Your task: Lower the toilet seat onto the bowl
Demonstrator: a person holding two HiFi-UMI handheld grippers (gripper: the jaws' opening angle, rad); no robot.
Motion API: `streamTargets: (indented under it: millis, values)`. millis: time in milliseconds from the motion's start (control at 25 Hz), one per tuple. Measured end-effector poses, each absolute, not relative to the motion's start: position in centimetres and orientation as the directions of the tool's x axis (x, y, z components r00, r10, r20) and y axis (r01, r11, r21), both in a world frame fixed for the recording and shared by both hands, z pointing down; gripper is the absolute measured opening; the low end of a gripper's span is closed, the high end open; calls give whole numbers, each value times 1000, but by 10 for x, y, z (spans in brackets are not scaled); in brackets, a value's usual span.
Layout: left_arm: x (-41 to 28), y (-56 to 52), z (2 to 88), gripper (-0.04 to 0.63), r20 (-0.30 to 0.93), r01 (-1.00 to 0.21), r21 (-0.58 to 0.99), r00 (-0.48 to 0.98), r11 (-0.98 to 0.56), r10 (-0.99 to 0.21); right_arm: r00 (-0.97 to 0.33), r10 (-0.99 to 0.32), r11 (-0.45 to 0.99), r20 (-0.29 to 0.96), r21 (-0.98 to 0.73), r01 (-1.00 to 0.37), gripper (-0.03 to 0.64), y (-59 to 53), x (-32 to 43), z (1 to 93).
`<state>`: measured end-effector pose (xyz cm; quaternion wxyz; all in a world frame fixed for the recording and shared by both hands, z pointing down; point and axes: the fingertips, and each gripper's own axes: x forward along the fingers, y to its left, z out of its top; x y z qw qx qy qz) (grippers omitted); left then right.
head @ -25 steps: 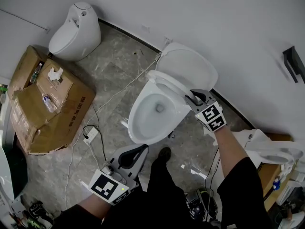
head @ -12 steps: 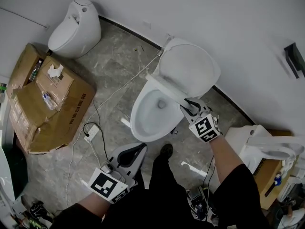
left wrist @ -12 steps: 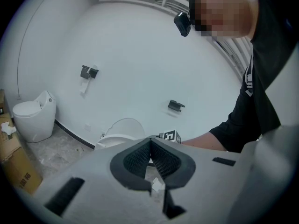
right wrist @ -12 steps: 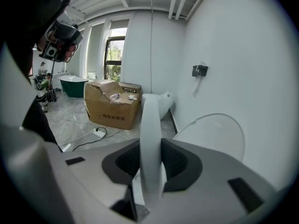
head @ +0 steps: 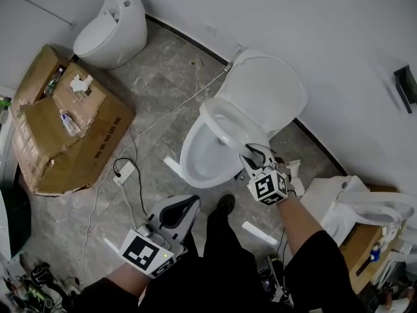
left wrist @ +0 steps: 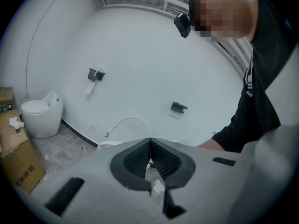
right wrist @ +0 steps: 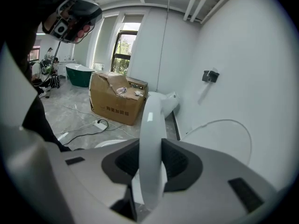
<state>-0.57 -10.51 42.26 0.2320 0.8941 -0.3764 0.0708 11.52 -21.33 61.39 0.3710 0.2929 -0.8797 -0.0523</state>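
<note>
Right gripper view shows the right gripper point(right wrist: 152, 160) fingers point(right wrist: 176, 161) clamped on the toilet seat point(right wrist: 152, 118) rim, the seat tilted halfway above the bowl point(head: 197, 163), while the left gripper point(head: 186, 207), closed and empty, hangs farther off.

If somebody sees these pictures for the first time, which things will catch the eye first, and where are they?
First comes the white toilet seat in the middle, tilted partway between the raised lid and the bowl, with the right gripper shut on its rim. Next are the big torn cardboard box on the floor at the left and a second toilet at the top left, by the wall.
</note>
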Motion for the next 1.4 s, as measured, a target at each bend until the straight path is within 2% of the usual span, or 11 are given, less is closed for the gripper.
streamTargets:
  millis: [440,800,1400]
  values:
    - [-46,-88,429,12,303,-761,350,644,-547,-702,-539,-542,838,645,370,-400,117,-171,80,645]
    - [-75,-82,462,12,314,-714,318,700,-623,-642,-468,-602,797,647,457,-394,119,-143,64,674]
    - [-77,-97,512,12,318,-666,300,744,-683,-587,-368,-670,742,644,578,-339,120,-106,34,721]
